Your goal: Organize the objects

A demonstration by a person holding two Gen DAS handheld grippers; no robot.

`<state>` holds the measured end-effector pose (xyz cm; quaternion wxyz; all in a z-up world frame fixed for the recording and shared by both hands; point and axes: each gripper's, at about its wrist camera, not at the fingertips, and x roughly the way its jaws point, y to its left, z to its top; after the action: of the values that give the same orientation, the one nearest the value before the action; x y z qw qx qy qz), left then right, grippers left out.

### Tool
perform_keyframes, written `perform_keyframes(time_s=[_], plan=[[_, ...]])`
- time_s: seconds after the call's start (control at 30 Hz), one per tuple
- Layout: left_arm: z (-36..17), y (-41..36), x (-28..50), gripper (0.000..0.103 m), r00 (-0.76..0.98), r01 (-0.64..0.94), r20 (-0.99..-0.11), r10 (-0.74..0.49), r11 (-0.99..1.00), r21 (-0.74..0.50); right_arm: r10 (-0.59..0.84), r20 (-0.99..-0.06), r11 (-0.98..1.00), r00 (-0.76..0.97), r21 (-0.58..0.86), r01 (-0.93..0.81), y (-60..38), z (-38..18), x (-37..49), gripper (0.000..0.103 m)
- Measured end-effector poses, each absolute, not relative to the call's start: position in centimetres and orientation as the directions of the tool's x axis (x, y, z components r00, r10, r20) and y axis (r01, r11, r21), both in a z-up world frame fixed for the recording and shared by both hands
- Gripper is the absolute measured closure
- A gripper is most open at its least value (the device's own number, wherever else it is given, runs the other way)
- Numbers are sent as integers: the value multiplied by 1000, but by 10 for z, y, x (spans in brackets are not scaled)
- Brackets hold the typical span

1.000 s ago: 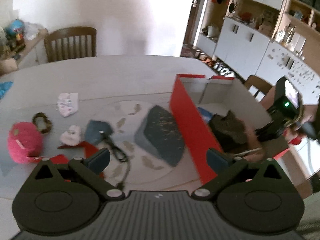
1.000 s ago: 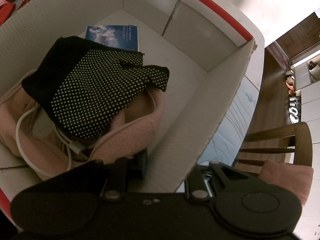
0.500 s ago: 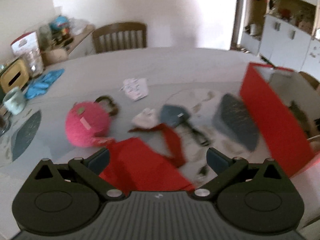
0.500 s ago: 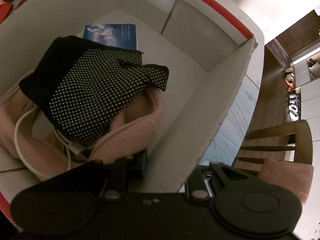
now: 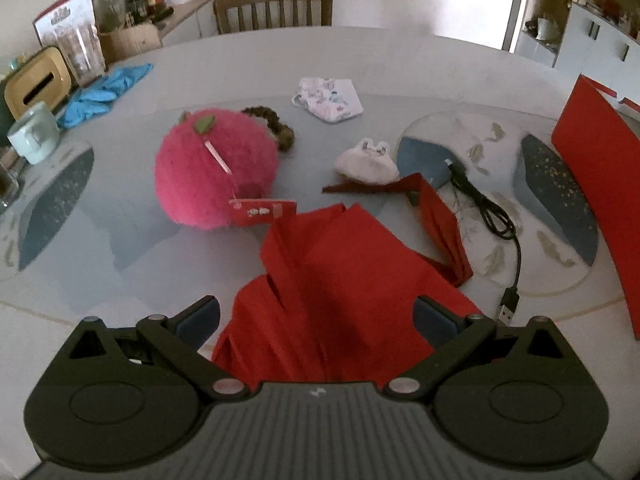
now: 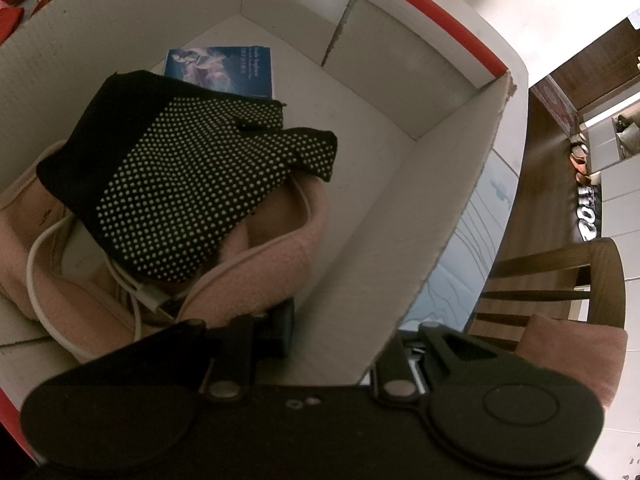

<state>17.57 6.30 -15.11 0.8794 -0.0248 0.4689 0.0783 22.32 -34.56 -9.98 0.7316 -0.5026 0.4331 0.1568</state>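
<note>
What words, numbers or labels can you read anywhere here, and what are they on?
"20" plus two unclear characters: dark floor mat.
Unreadable, print too small: blue booklet in the box.
Unreadable, blurred: red tag by the pink plush.
Unreadable, blurred: red-and-white carton at the back.

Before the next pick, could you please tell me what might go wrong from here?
The left claw hangs open over the red cloth. Its strap touches the white pouch and lies beside the black cable, so lifting may drag both. The right claw pinches only one wall of the box, which could flex or tip.
</note>
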Motion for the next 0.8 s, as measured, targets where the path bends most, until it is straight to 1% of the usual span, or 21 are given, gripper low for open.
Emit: perform_keyframes(time_s=[0.1, 0.13, 0.2, 0.23, 0.27, 0.3, 0.33, 0.4, 0.47, 0.5, 0.53, 0.57, 0.63, 0.73, 0.8], plan=[[-157, 64, 177, 1, 537, -168, -836, 111, 985, 22, -206, -791, 446, 576, -600, -664, -345, -99, 223, 84], [-158, 65, 176, 2, 537, -172, -837, 107, 985, 15, -206, -791, 445, 576, -600, -664, -345, -98, 223, 84], [-160, 65, 176, 10, 531, -182, -841, 109, 983, 12, -206, -790, 445, 577, -601, -664, -345, -99, 222, 84], [-162, 66, 177, 18, 520, -186, -848, 108, 983, 11, -206, -790, 445, 577, -601, -664, -346, -98, 222, 84], [-163, 66, 178, 29, 509, -191, -853, 112, 981, 14, -207, -790, 445, 577, -601, -664, -345, -98, 222, 84], [-165, 67, 178, 35, 500, -196, -858, 117, 980, 20, -207, -790, 444, 577, -601, -664, -345, -99, 222, 84], [-166, 67, 177, 46, 495, -196, -861, 115, 980, 18, -207, -790, 443, 578, -602, -664, -345, -99, 222, 84], [-165, 67, 176, 53, 499, -188, -861, 99, 982, 4, -208, -789, 442, 579, -603, -663, -345, -99, 222, 84], [-163, 67, 175, 74, 505, -175, -858, 87, 985, -3, -209, -788, 441, 580, -605, -663, -345, -99, 222, 84], [-162, 67, 175, 78, 506, -174, -858, 85, 985, -6, -209, -787, 440, 580, -605, -663, -345, -99, 222, 84], [-160, 67, 174, 85, 507, -175, -858, 84, 984, -7, -210, -787, 439, 581, -607, -663, -344, -99, 223, 84], [-159, 68, 174, 89, 507, -176, -859, 79, 984, -13, -211, -786, 437, 582, -608, -663, -343, -98, 222, 84], [-156, 70, 172, 94, 510, -178, -858, 56, 983, -42, -211, -785, 437, 583, -609, -662, -343, -98, 222, 84], [-144, 73, 165, 96, 538, -175, -843, 7, 979, -104, -210, -784, 437, 585, -610, -661, -343, -98, 221, 84], [-134, 73, 161, 97, 556, -163, -831, -11, 979, -122, -209, -783, 438, 586, -611, -660, -344, -99, 222, 84]])
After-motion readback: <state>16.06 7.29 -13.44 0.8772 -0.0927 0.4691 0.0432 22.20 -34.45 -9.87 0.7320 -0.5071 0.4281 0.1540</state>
